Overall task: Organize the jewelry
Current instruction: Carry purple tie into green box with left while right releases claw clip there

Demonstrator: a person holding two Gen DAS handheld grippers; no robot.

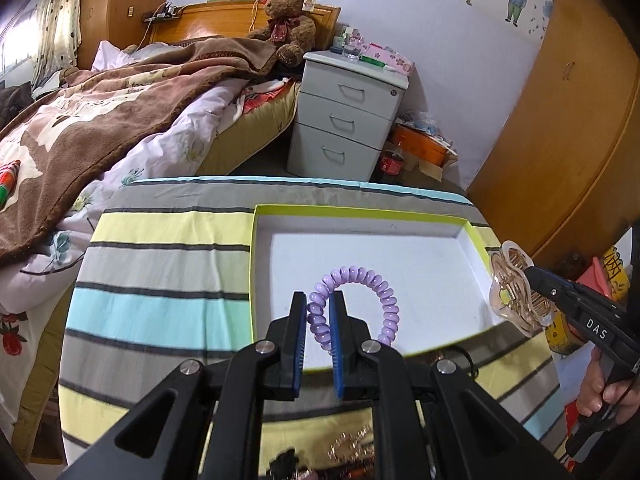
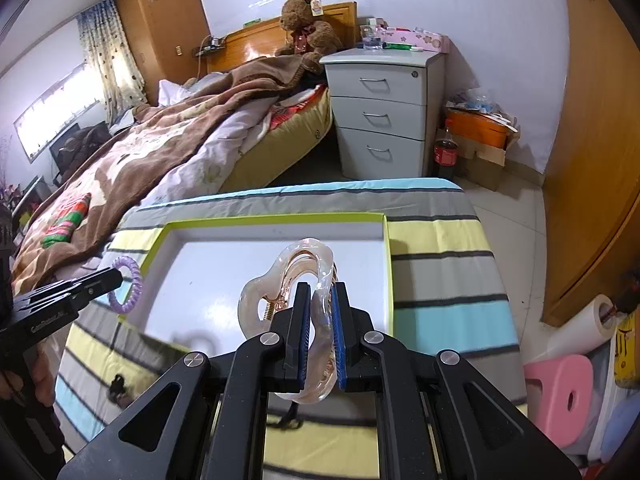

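My left gripper (image 1: 319, 312) is clamped on a purple coil hair tie (image 1: 352, 300), its blue pads (image 1: 303, 332) pinching one side of the loop while the rest arcs up and to the right of the jaws. The tie hangs over the near left part of the box (image 1: 360, 216), a shallow white tray with a lime rim, and I cannot tell whether it touches the floor of it. My right gripper (image 2: 321, 332) is closed on a clear, pinkish hair claw (image 2: 288, 280); the pads hold one shell of it, and the spring and the other shell stick out to the left and ahead. In the left view the claw sits just past the right rim of the box, held above the cloth. The box lies on the bench (image 1: 160, 264), which is covered with a cloth striped in grey, yellow and light blue. At the near edge of the bench, under my grippers, I see a blurred heap of small things (image 1: 352, 452), too unclear to name. Beyond the bench stand a bed (image 2: 160, 152) with a brown blanket, a teddy bear (image 2: 308, 24) and a white drawer unit (image 2: 384, 112).
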